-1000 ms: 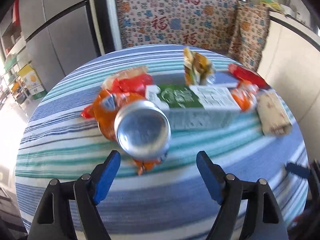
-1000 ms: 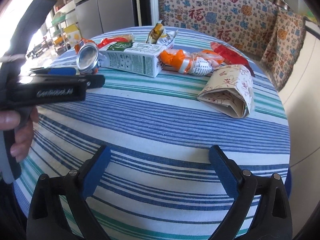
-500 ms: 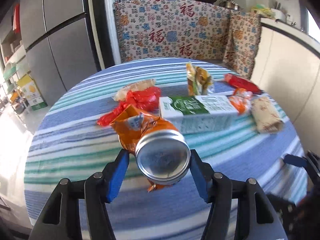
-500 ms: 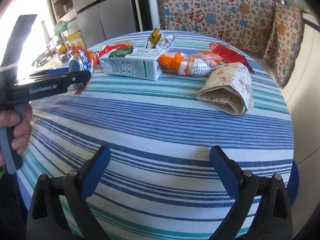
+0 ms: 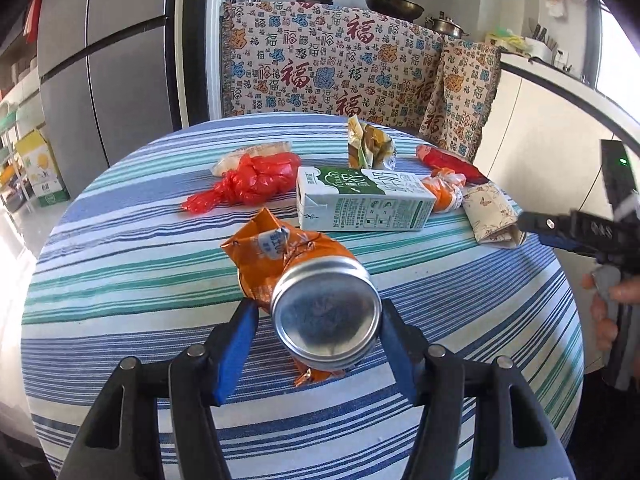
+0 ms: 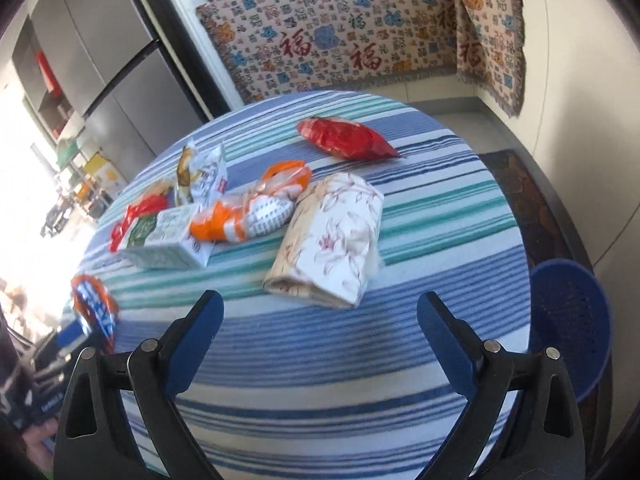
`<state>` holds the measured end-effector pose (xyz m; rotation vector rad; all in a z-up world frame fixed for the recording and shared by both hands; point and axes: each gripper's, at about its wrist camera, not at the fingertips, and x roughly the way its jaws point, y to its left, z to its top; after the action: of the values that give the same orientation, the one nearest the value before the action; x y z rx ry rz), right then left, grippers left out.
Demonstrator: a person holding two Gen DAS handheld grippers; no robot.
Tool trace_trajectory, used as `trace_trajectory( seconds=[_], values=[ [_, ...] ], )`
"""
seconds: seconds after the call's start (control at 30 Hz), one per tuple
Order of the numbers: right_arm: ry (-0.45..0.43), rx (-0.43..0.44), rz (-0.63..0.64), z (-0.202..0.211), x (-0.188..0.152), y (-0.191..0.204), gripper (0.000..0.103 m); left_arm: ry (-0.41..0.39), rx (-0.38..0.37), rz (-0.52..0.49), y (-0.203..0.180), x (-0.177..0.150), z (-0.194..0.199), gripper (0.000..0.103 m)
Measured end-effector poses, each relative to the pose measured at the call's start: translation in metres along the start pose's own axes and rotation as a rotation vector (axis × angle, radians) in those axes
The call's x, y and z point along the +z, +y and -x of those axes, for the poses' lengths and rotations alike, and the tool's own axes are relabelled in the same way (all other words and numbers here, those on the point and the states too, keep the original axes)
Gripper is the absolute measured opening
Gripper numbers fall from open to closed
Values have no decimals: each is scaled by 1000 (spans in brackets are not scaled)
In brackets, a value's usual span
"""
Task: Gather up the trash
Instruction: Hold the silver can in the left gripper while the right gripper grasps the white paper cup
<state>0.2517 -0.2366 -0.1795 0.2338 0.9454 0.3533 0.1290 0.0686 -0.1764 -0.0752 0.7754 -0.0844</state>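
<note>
Left tongs (image 5: 316, 334) closed on can (image 5: 326, 316), apparently lifted since.

Left wrist cam sat close behind its jaws, angled down across the striped table (image 5: 120, 240) toward the patterned cloth (image 5: 320, 64). Right wrist cam sat behind its jaws too, rolled, looking down at the table from the other side. Both views shared the milk carton (image 5: 364, 200) and folded floral packet (image 6: 332, 240) ahead of the jaws.

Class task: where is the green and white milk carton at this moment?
In the left wrist view the milk carton lies on its side mid-table, between the red plastic bag and the orange wrapper.
</note>
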Motion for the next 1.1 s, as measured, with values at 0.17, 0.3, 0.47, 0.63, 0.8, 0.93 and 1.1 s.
trace_trajectory(
  seconds=[0.17, 0.3, 0.47, 0.63, 0.8, 0.93, 1.1],
  values=[
    [66, 27, -106, -26, 20, -13, 94, -3, -15, 21, 4, -4, 3, 62],
    [88, 11, -56, -29, 16, -7, 55, -2, -10, 14, 2, -3, 2, 62],
    [37, -15, 45, -3, 3, 7, 52, -7, -20, 11, 0, -4, 5, 62],
    [27, 34, 144, 25, -31, 31, 51, -2, -46, -18, -12, -6, 6, 62],
    [58, 32, 160, 21, -52, 33, 59, 12, -51, -36, -20, -7, 4, 62],
    [68, 43, 136, 15, -47, 27, 72, 22, -55, -30, -20, -7, 3, 62],
    [126, 69, 102, 5, -35, 25, 77, 33, -72, -6, -15, -5, 3, 62]
  ],
)
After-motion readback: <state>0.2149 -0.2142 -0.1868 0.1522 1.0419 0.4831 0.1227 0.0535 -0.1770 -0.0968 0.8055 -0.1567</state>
